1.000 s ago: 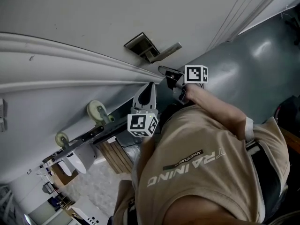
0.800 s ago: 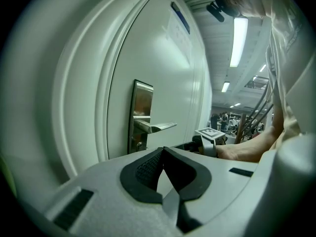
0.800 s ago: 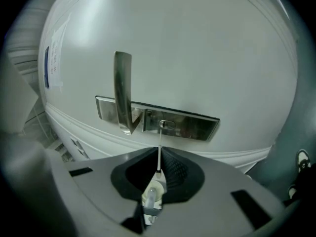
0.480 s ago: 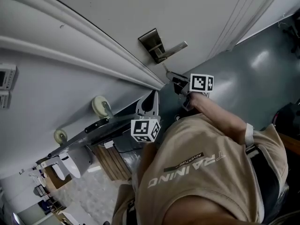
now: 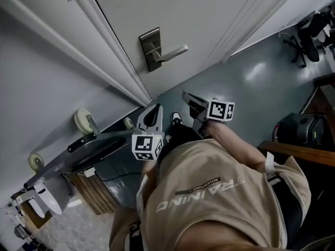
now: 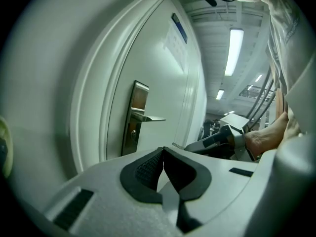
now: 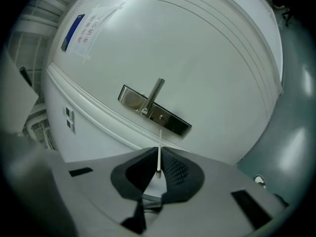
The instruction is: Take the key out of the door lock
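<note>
The door's brass lock plate (image 5: 150,49) with its lever handle (image 5: 173,50) sits on the white door (image 5: 209,9). In the right gripper view the keyhole (image 7: 161,116) under the lever is bare. My right gripper (image 5: 185,95) hangs a short way off the door, below the plate, shut on a thin metal key (image 7: 159,154) that sticks out edge-on between the pads and points at the plate (image 7: 154,110). My left gripper (image 5: 155,107) is held beside it, shut on nothing. From the left gripper (image 6: 163,150) the plate (image 6: 132,120) and the right gripper (image 6: 213,139) both show.
A door frame (image 5: 112,61) runs left of the lock. A wheeled cart (image 5: 84,121) stands at the left by the wall. A black bag (image 5: 299,129) and a wooden table edge (image 5: 298,153) are at the right, with an office chair (image 5: 310,29) further back on the grey floor (image 5: 251,82).
The right gripper has drawn back from the lock plate with the key still in it. The left gripper stayed beside it. The head view has swung round.
</note>
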